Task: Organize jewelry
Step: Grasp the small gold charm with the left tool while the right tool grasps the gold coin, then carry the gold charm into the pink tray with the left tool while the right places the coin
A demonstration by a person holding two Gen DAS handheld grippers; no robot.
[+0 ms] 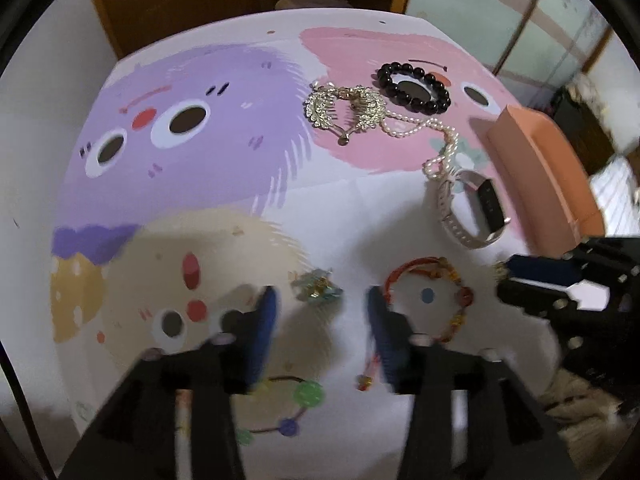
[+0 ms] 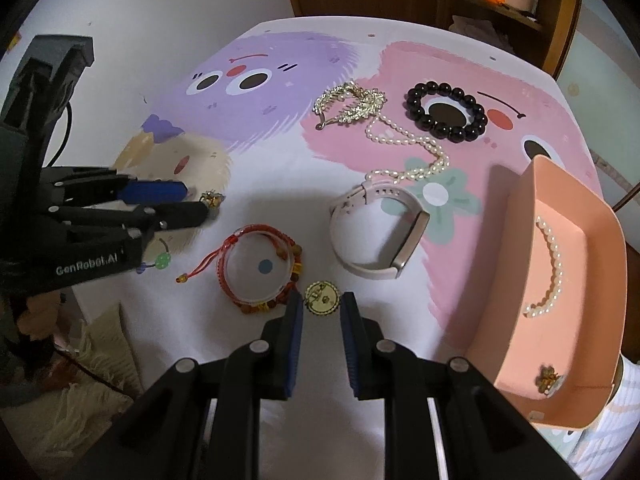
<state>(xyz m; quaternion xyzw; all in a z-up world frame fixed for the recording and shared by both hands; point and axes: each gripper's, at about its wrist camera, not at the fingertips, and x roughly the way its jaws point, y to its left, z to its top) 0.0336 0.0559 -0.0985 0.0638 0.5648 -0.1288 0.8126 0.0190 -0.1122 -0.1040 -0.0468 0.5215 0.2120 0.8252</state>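
Left wrist view: the left gripper (image 1: 322, 312) hovers with jaws parted around nothing, a small teal-and-gold brooch (image 1: 317, 289) lying loose on the surface (image 1: 360, 208) just beyond them. Right wrist view: the right gripper (image 2: 320, 304) holds its jaws narrowly apart beside a round gold pendant (image 2: 322, 298), not pressing it; the pink tray (image 2: 560, 280) sits at right.

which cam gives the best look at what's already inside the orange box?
Right wrist view. It looks down into the orange box, showing a pearl strand along its floor and a small gold piece at the near end. The left wrist view shows only the box's outer wall; the contents are hidden.
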